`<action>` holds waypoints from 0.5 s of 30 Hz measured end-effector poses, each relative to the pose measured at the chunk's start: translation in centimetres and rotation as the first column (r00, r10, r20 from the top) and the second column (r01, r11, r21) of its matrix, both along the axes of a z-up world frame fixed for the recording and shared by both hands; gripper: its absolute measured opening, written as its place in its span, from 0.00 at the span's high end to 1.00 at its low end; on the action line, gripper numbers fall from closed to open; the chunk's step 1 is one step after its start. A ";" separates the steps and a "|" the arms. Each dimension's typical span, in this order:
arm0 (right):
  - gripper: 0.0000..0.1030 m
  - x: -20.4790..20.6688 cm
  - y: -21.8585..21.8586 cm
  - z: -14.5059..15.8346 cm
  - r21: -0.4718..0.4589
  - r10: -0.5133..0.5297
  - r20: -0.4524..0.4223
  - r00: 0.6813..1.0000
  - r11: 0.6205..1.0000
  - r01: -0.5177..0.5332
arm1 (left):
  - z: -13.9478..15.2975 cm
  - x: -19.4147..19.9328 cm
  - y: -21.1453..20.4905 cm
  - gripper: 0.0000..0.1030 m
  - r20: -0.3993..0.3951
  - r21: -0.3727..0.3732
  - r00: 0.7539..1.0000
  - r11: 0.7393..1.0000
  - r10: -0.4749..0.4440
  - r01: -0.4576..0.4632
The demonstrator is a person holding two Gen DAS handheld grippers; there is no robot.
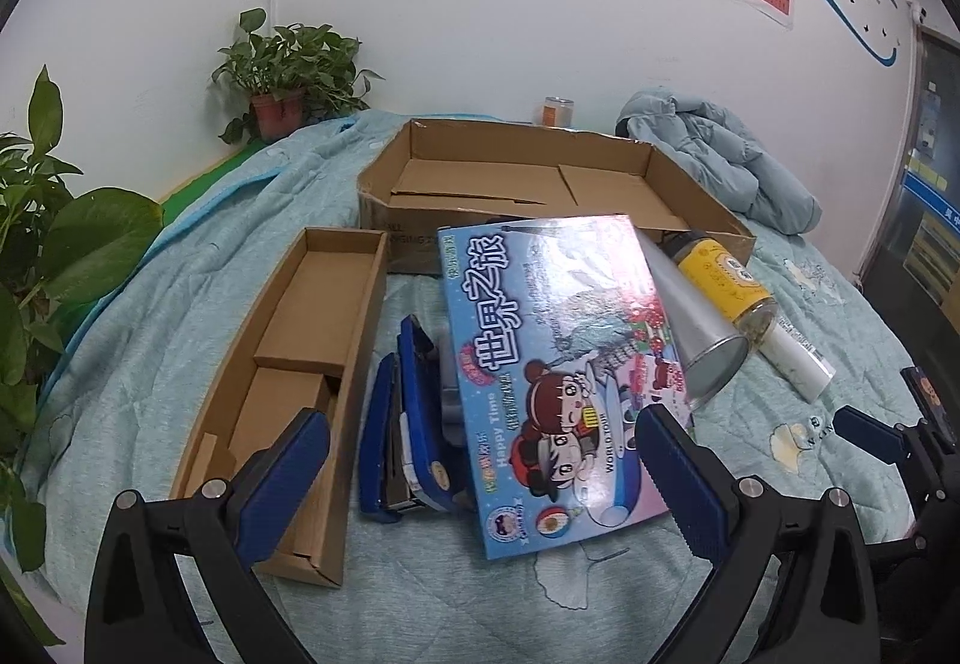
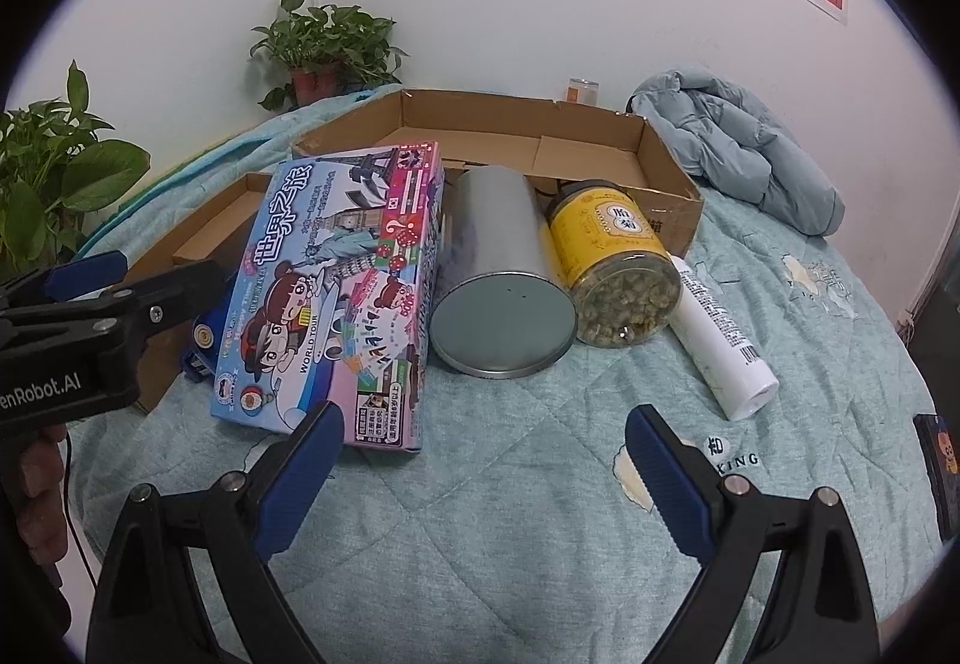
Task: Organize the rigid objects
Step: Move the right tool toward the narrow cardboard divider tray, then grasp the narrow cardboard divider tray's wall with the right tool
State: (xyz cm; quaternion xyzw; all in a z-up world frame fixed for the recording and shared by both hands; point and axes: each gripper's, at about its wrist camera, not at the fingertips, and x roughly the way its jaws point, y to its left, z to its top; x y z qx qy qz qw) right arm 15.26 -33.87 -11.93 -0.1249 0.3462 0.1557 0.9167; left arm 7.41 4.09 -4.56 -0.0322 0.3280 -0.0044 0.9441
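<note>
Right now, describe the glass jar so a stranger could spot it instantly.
Start at the large open cardboard box on the quilted bed. Just in front of it lies the jar, between a plain metal can and a white tube. Only it has a yellow label and dried flowers inside.

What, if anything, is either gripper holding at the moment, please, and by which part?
Nothing is held. The left gripper and the right gripper are both open, hovering short of the game box.

tin [image 2: 501,286]: brushed metal | game box [image 2: 336,292]: glossy card | bedspread [image 2: 480,514]: quilted cloth
</note>
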 end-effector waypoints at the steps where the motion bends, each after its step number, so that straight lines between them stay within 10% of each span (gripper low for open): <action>1: 0.08 0.0 0.2 -0.1 -0.002 0.004 -0.003 1.000 1.000 -0.004 | 0.0 0.1 0.3 0.00 0.000 -0.005 1.000 1.000 0.000 0.000; 15: 0.08 -1.6 5.2 0.9 0.096 0.185 0.014 0.983 0.978 -0.186 | 0.5 1.0 11.0 0.00 -0.036 -0.086 0.995 0.991 0.097 -0.100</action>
